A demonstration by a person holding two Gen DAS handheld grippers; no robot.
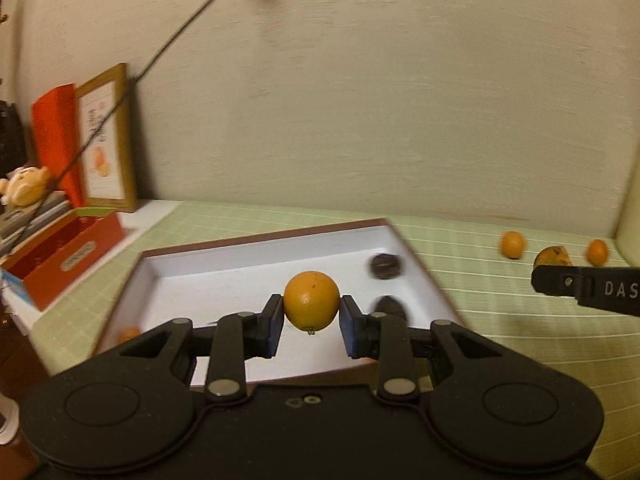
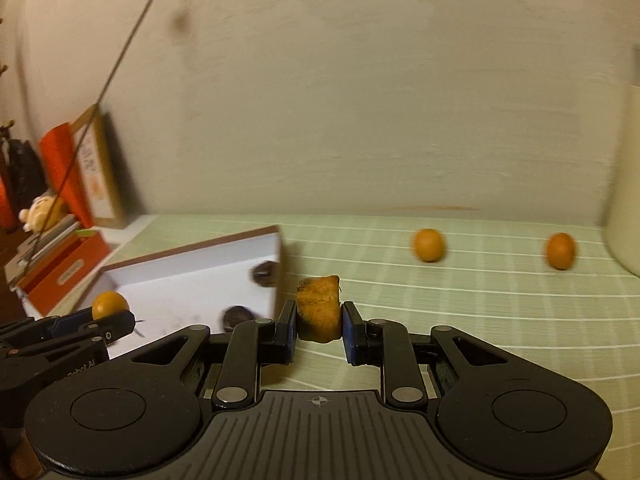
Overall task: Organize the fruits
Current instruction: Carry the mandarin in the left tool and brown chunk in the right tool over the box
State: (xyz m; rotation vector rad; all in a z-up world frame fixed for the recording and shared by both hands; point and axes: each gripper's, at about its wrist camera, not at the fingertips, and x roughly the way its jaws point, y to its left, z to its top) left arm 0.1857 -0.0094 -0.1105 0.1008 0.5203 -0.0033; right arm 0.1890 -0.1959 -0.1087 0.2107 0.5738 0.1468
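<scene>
Left gripper [image 1: 311,320]: pads clamp a smooth round orange [image 1: 311,300].
Right gripper [image 2: 319,330]: pinches a wrinkled brown fruit [image 2: 319,307].
Box [image 1: 256,268]: shallow, white inside.

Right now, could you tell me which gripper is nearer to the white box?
Left. The left gripper, holding an orange, hangs over the white box; the right gripper is beside it, over the mat.
</scene>
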